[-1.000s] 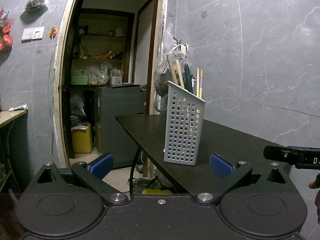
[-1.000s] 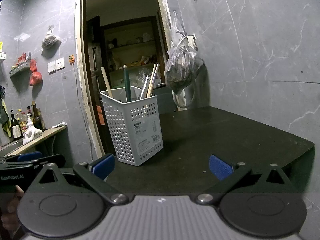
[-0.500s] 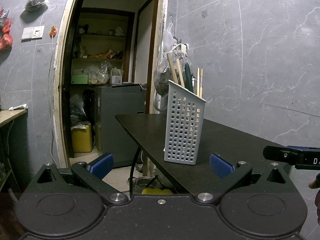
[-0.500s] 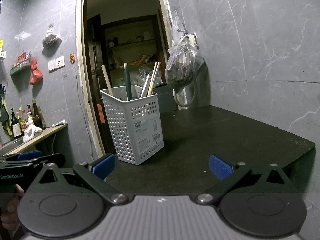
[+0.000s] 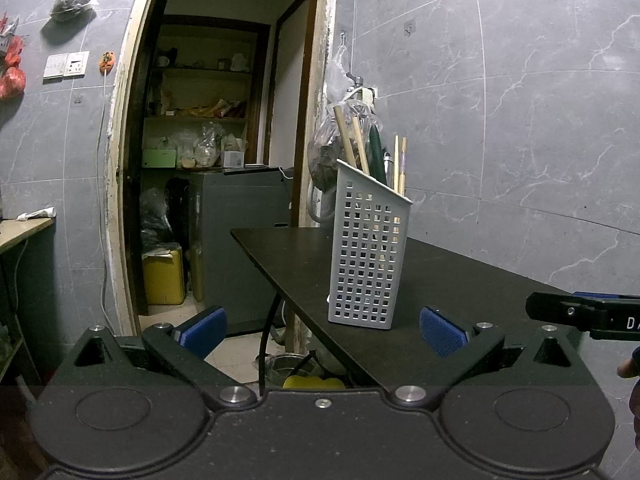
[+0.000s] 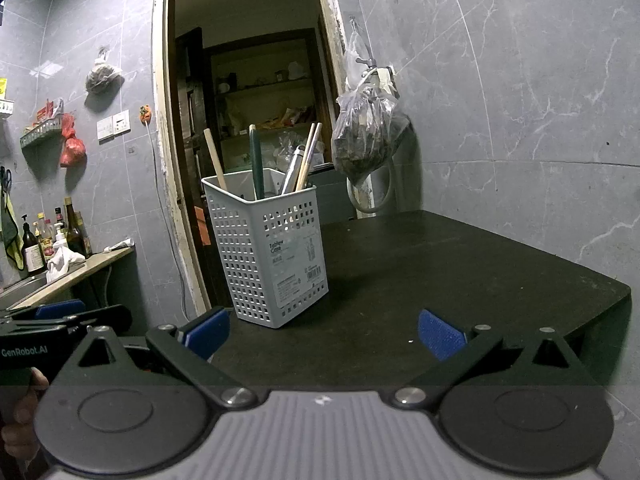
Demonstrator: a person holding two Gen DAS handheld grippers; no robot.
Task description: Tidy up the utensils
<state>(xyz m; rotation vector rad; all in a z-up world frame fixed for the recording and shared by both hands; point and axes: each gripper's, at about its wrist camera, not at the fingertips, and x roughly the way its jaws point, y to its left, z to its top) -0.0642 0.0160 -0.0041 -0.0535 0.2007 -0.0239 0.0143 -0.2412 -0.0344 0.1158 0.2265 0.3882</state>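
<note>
grey marble-look wall tiles with pale veins cover the room, a ceiling light glaring off them at upper right. a black matte tabletop juts from the right-hand wall. beyond it a doorway with a chipped cream frame opens onto a dim pantry of wooden shelves, a grey cabinet and a yellow plastic jug on the pale floor. a clear plastic bag of dark stuff hangs from a wall hook. far left, a wooden counter carries glass bottles.
</note>
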